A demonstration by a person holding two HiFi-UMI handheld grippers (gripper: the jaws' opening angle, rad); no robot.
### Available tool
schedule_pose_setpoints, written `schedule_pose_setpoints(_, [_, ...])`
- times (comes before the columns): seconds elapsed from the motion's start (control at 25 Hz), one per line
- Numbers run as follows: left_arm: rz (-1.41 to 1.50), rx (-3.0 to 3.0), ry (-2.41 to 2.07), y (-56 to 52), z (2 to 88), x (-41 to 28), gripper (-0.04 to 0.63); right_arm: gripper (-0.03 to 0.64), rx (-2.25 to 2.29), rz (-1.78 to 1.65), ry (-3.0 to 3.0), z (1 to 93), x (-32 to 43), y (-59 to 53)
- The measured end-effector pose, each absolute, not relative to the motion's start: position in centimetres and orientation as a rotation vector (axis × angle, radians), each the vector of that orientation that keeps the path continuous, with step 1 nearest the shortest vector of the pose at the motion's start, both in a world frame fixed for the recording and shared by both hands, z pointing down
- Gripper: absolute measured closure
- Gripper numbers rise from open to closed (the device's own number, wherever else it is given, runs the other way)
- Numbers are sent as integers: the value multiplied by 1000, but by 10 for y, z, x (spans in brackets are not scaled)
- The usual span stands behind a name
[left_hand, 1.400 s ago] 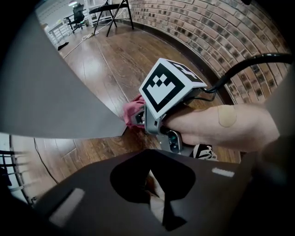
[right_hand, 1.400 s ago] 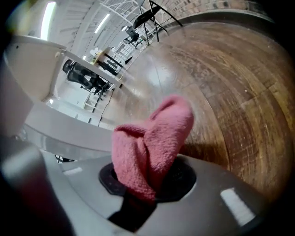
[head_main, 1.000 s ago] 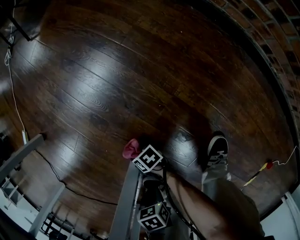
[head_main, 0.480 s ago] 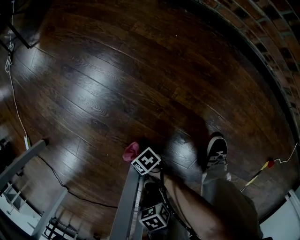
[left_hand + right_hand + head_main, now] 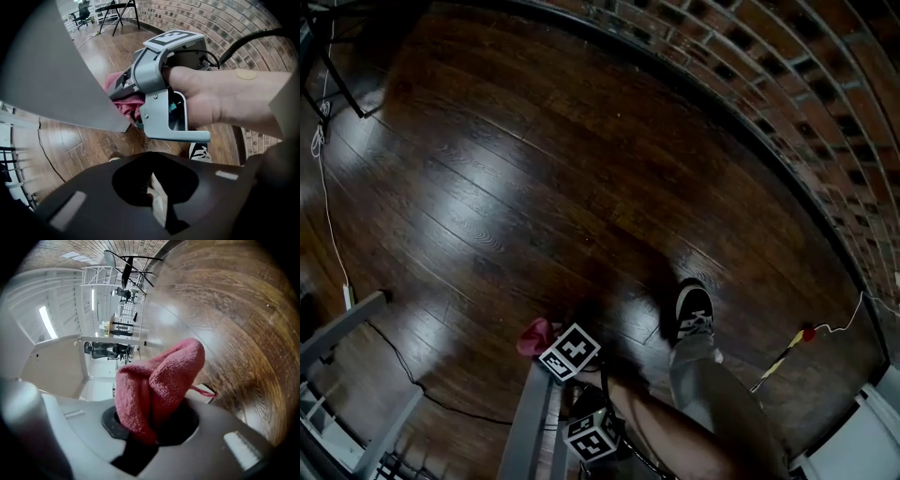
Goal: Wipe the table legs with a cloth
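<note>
Head view: a person stands over a dark wood floor point(image 5: 534, 187). A brick wall point(image 5: 787, 75) curves along the upper right of the frame. One shoe point(image 5: 694, 311) sits right of centre.
Table leg: a grey bar point(image 5: 525, 427) runs up from the bottom edge, left of centre, and ends at lower centre.
Cloth: pink-red and bunched point(image 5: 534, 336), at the far end of the table leg at lower centre.
Right gripper: at lower centre point(image 5: 551, 345), just right of the cloth and held in a hand point(image 5: 220, 93). Its jaws are clamped on the cloth, which stands up folded between them in the right gripper view.
Contact: in the left gripper view the cloth is tucked behind the edge of the table leg at centre left and appears to touch it.
Left gripper: low in its own view point(image 5: 157, 197). Its jaws are drawn together to a thin pale slit, with nothing gripped.
Cord: white point(image 5: 328, 206), trailing across the floor along the left edge of the head view.
</note>
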State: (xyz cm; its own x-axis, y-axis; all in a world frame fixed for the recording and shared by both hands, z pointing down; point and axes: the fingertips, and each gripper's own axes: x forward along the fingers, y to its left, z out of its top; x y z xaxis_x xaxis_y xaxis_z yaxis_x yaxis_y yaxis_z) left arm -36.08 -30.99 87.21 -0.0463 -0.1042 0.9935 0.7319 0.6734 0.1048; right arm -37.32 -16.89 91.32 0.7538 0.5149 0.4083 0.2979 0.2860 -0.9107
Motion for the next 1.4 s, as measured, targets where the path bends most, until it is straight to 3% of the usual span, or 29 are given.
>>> schedule_pose_setpoints(1.4, [-778, -501, -1659, -333, 590, -363, 595, 546, -1436, 209, -709, 555, -380, -175])
